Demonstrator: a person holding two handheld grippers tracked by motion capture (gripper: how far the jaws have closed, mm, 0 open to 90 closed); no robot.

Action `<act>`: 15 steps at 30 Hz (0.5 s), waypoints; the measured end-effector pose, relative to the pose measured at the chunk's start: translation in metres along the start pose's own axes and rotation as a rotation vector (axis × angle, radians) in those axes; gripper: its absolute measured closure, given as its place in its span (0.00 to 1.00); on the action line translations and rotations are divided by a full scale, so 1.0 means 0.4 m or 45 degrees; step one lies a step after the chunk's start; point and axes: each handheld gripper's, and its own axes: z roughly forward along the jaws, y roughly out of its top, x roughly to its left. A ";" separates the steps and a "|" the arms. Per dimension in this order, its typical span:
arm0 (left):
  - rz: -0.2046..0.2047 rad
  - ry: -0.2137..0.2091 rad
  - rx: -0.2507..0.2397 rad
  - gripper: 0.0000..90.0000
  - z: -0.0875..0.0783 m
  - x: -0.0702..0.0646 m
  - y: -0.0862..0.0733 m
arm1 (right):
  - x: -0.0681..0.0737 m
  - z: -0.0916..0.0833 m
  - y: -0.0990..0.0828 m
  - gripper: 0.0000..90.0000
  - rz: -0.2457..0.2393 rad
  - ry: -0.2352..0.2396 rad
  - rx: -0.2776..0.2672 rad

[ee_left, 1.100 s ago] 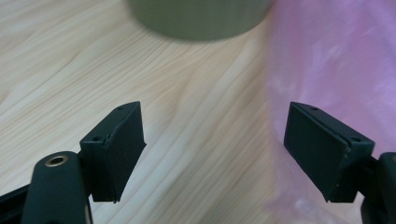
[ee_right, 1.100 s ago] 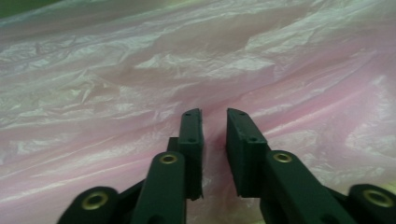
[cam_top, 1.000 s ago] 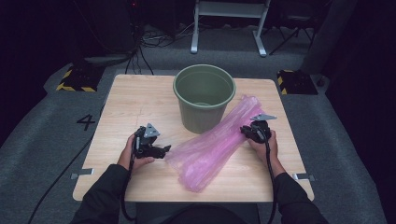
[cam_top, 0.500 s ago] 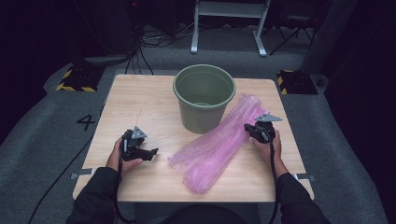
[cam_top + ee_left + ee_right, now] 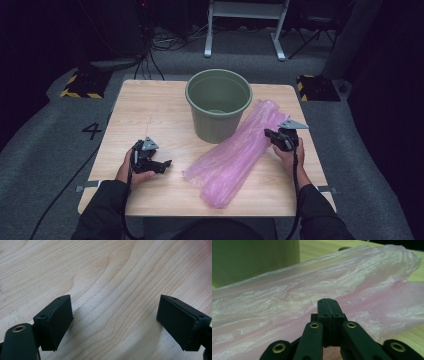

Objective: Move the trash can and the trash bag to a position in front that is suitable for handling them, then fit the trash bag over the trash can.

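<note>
Left gripper (image 5: pixel 161 165), lower left: matte black jaws apart, just opened wider, nothing between, over grained wood table (image 5: pixel 150 115). Right gripper (image 5: pixel 272 136), centre right: jaws closed against crinkled translucent pink bag (image 5: pixel 235 155). Behind, smooth round green bucket (image 5: pixel 218 105).

Light wood worktop (image 5: pixel 150 115) w/ a green bucket (image 5: pixel 218 105) standing upright on it, crumpled pink plastic bag (image 5: pixel 235 155) lying just beside it.

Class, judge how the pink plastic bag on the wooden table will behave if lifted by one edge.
The crinkled, translucent pink plastic bag probably droops limply rather than holding shape. Its thin film suggests it is very light. The glossy surface may slip from the fingers.
</note>
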 end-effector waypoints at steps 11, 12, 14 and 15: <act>-0.016 0.020 -0.001 0.14 0.004 -0.002 0.004 | 0.003 -0.029 0.016 1.00 -0.024 -0.011 -0.080; -0.016 0.020 -0.001 0.14 0.004 -0.002 0.004 | 0.003 -0.029 0.016 1.00 -0.024 -0.011 -0.080; -0.016 0.022 0.005 0.14 0.004 0.000 0.005 | 0.004 -0.037 0.021 1.00 -0.037 -0.023 -0.104; -0.016 0.022 0.005 0.14 0.004 0.000 0.005 | 0.004 -0.037 0.021 1.00 -0.037 -0.023 -0.104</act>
